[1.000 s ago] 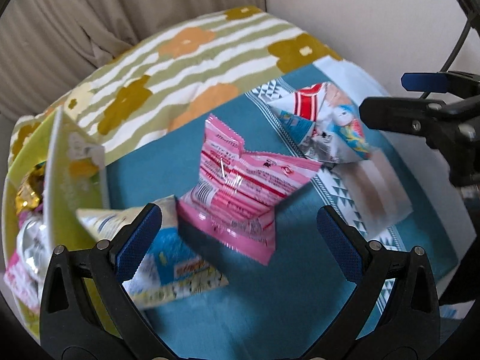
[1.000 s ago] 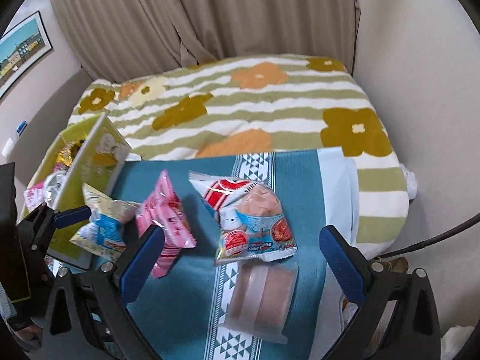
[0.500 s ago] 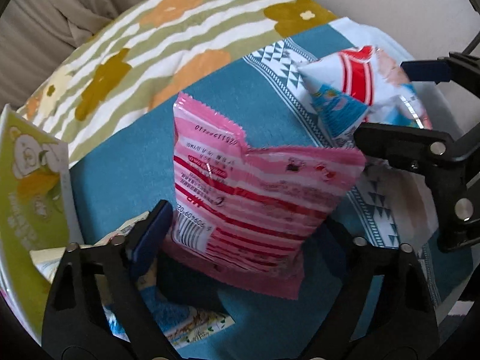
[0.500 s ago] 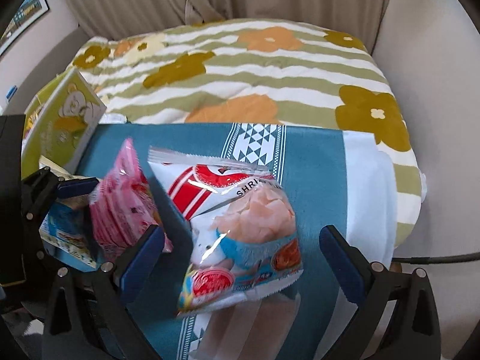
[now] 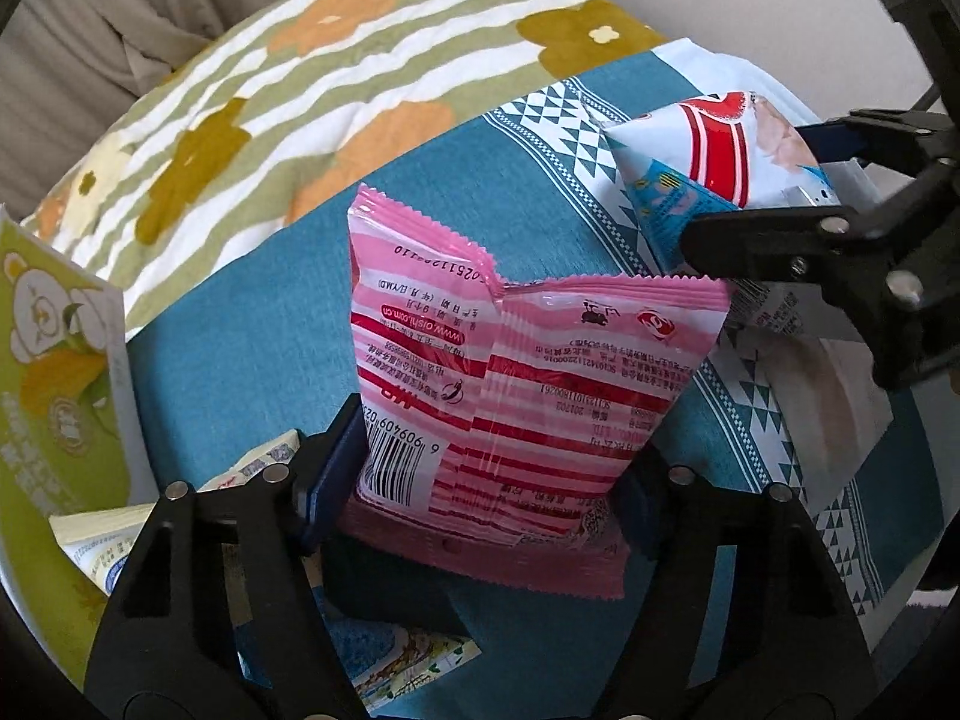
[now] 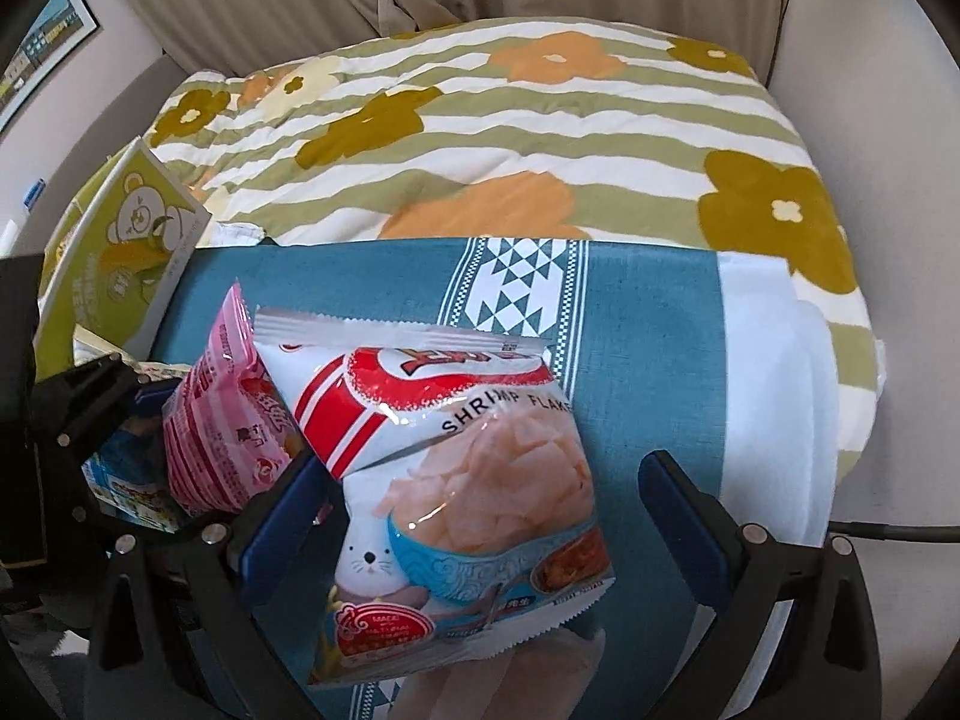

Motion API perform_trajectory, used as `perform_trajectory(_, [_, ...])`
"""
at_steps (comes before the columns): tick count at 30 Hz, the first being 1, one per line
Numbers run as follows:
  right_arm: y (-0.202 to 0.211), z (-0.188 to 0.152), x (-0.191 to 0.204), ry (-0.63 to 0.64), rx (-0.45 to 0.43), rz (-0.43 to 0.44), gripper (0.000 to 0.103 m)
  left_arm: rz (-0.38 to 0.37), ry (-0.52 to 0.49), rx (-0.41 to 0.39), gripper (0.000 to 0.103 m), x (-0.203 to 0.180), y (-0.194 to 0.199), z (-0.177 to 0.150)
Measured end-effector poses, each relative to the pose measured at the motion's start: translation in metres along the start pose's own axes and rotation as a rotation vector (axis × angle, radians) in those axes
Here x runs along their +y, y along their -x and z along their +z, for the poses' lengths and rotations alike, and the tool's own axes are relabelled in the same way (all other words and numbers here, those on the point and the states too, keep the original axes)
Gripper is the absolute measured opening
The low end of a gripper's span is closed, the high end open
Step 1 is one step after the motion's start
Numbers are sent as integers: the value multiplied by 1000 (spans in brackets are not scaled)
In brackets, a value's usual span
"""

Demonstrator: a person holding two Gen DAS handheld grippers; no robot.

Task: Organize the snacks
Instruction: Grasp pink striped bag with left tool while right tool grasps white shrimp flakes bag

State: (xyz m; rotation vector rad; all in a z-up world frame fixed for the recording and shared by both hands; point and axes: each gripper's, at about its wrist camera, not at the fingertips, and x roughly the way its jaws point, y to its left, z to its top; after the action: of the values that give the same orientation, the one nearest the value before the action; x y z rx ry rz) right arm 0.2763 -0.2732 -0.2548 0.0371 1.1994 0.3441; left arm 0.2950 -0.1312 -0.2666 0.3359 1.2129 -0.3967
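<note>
A pink striped snack bag (image 5: 516,402) stands on the teal cloth (image 5: 252,324), and my left gripper (image 5: 486,480) has both pads pressed against its sides. It also shows in the right wrist view (image 6: 222,420). A white, red and blue shrimp flakes bag (image 6: 456,468) lies between the fingers of my right gripper (image 6: 486,510), which is open; the left pad touches the bag and the right pad stands apart from it. The shrimp bag also shows in the left wrist view (image 5: 714,162).
A green box with a bear print (image 5: 60,384) stands at the left, with a blue and yellow packet (image 5: 408,672) beside it. A clear pack (image 5: 828,414) lies under the shrimp bag. A flowered striped quilt (image 6: 480,138) lies behind, with a wall at the right.
My left gripper moved forward and closed on the pink bag. My right gripper moved down around the shrimp flakes bag and narrowed a little.
</note>
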Motion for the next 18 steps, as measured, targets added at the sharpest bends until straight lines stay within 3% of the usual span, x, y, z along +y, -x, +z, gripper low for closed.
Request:
perform_trajectory(6, [-12, 1, -2, -7, 33, 37, 102, -4, 12, -3, 69, 0, 2, -3])
perform_trajectory(7, [-13, 0, -1, -8, 36, 48, 93, -4, 12, -3, 68, 0, 2, -4])
perform_trajectory(8, [-15, 0, -1, -10, 42, 65, 79, -4, 12, -5, 68, -1, 2, -4])
perform_trajectory(9, [-16, -2, 1, -16, 49, 73, 73, -4, 13, -7, 68, -1, 3, -4])
perform_trajectory(18, [20, -10, 4, -29, -49, 46, 63, -8, 31, -81, 67, -9, 33, -1])
